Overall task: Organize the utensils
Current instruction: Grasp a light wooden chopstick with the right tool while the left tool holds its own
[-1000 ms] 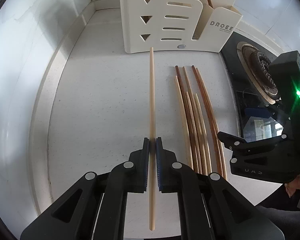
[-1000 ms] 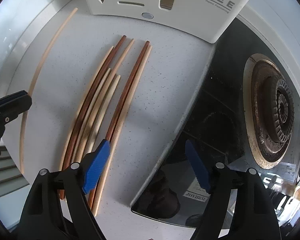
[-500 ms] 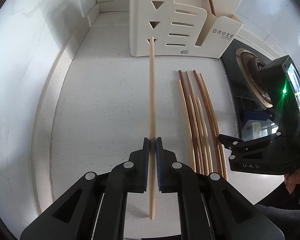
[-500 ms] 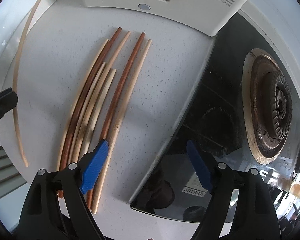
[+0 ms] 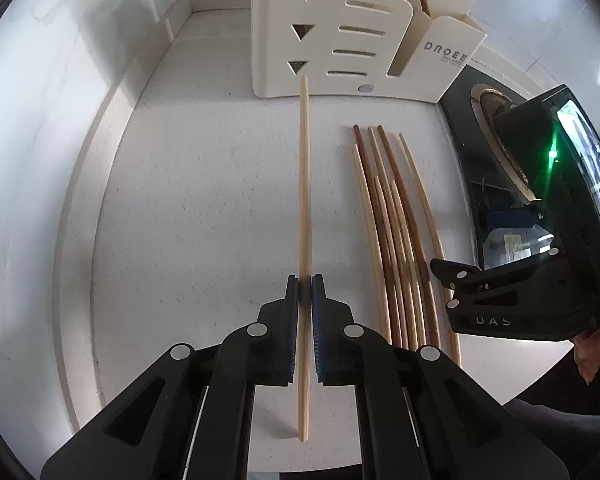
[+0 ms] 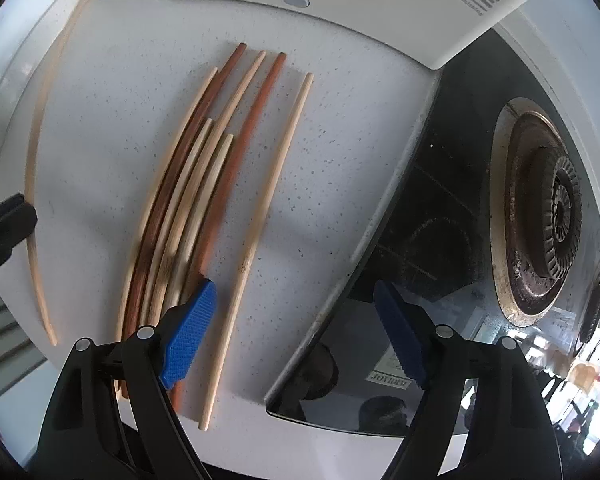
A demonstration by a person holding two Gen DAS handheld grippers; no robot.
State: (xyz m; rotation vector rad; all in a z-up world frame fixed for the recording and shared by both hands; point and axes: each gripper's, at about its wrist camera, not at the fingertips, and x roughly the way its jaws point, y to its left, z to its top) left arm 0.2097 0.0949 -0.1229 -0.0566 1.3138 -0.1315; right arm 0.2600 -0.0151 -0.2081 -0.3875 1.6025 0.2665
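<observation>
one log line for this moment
left gripper: shut on pale chopstick | right gripper: open over loose chopsticks | holder: behind

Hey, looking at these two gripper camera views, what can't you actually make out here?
- Left wrist view: what sits inside the cream holder; its walls hide all but one dark stick poking out.
- Right wrist view: the holder's top is cut off by the frame edge.
- Right wrist view: the near ends of the chopsticks on the counter are hidden behind the right gripper.
</observation>
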